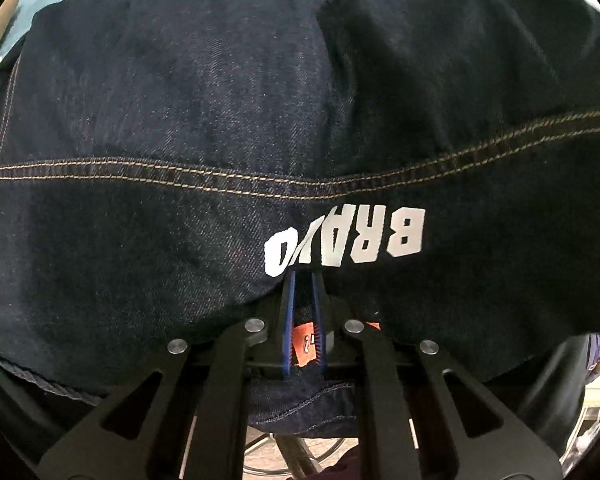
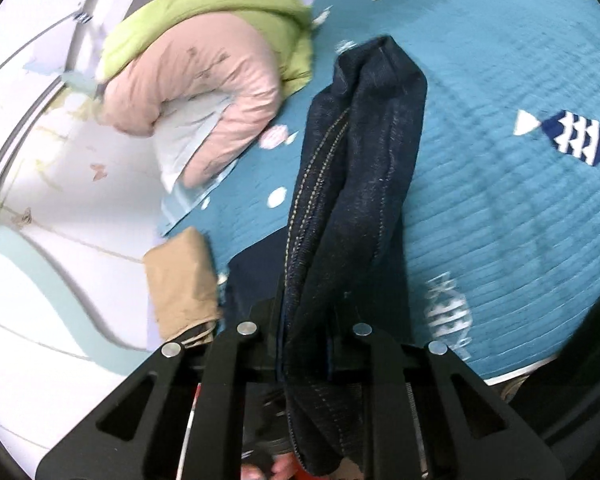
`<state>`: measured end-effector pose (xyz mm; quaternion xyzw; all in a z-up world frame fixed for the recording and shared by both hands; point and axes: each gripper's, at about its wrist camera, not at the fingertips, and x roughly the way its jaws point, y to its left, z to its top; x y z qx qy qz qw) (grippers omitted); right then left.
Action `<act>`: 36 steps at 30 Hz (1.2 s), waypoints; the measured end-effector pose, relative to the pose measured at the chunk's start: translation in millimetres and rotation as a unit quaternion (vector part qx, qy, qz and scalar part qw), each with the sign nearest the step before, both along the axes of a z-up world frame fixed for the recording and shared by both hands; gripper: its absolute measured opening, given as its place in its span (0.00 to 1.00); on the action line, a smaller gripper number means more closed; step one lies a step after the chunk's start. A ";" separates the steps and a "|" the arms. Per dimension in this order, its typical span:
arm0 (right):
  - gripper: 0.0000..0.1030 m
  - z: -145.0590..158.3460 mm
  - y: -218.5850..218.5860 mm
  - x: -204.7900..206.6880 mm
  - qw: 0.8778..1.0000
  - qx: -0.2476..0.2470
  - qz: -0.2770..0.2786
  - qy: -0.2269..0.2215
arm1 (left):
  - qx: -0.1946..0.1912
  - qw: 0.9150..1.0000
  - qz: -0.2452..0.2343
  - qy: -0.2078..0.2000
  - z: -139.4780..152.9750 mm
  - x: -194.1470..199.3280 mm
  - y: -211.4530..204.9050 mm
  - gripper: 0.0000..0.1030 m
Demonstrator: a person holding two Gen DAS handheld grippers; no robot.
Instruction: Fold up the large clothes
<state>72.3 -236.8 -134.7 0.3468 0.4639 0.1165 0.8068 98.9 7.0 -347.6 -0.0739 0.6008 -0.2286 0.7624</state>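
While both tools grip the dark denim garment (image 1: 204, 128), it hangs lifted above the bed (image 2: 520, 208), spread broad in the left wrist view and bunched into a long hanging fold in the right. Starting on the left, the left tool (image 1: 303, 280) has its jaws narrowed onto an edge of the denim just below the white "BRAVO" lettering (image 1: 346, 242), with an orange label (image 1: 306, 344) caught between the fingers. Across to the right, the right tool (image 2: 306, 312) is closed on a thick gather of the same cloth along a double-stitched seam (image 2: 312, 184). To do this step well, I judge the two grips should draw apart until the seam runs straight, then lower together so the denim lands flat on the teal quilt, well clear of the pink and green bedding (image 2: 204, 72) and the tan folded item (image 2: 180, 276) beside the bed's edge. Keep both pinches firm, since heavy denim could slip.
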 end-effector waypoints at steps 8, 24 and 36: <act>0.13 16.3 69.3 9.8 0.997 -0.048 0.056 0.000 | 0.021 0.999 -0.005 -0.029 24.8 -13.0 16.6 0.10; 0.13 6.5 143.5 23.3 0.987 -0.126 0.100 0.022 | 0.114 0.972 0.104 -0.177 119.2 -18.8 131.1 0.11; 0.13 -35.7 209.3 48.6 0.976 -0.151 0.146 0.064 | 0.131 0.968 0.158 -0.145 101.2 -17.4 188.1 0.11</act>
